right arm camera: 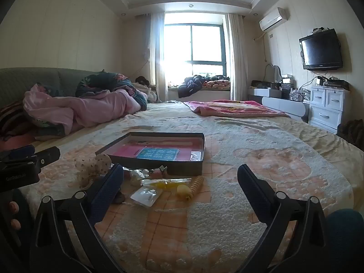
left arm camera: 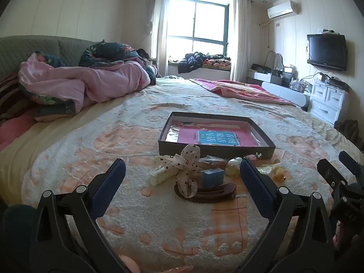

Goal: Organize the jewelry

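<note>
Spotted cream ribbon, a bow (left arm camera: 185, 166), tops the small heap of trinkets lying loose on the blanket just short of the shallow dark box (left arm camera: 217, 134), at twelve o'clock from the left gripper (left arm camera: 182, 177). Around it lie a white tube (left arm camera: 162, 175), a little blue box (left arm camera: 212, 177) and a brown hair clip (left arm camera: 211, 192); toward two o'clock sit yellowish pieces (left arm camera: 278, 173). They seem dumped together beside the box so each can be lifted in, and nothing looks sorted yet. The left gripper hangs above the heap, jaws spread wide and holding nothing. The right gripper (right arm camera: 179, 182) likewise gapes empty, facing a clear packet (right arm camera: 145, 195) and a yellow spiral hair tie (right arm camera: 190, 187). Beneath is a fleecy peach-and-cream blanket (left arm camera: 159, 223) on a big bed, pink quilts (left arm camera: 75, 84) heaped at ten o'clock, a bright window (left arm camera: 198, 27) beyond, a television (left arm camera: 326, 51) at two.
</note>
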### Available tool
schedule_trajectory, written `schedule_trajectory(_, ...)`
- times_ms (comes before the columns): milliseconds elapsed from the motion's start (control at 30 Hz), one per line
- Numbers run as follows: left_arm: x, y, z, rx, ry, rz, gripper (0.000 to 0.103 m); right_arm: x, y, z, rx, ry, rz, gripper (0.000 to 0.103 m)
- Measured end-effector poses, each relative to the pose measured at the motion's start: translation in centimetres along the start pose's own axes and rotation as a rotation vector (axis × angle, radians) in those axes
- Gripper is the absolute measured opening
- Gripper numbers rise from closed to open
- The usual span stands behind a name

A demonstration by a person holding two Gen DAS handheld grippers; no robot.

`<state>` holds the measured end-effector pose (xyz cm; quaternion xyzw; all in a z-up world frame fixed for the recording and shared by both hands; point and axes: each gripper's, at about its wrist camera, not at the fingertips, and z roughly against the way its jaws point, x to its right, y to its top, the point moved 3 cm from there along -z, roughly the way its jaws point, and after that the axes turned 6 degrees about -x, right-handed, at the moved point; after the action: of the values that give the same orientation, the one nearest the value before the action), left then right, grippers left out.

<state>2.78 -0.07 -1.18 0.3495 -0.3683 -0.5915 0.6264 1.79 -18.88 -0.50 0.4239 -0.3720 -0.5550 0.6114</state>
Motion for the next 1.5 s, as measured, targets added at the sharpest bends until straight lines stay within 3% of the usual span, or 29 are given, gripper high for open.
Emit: schedule_trajectory(1500, -0.2, 0.2, 0.1, 0.017, 0.001, 0.002, 0.092, -0.1, 0.2, 0.4, 0.006, 0.000, 0.004, 0.097)
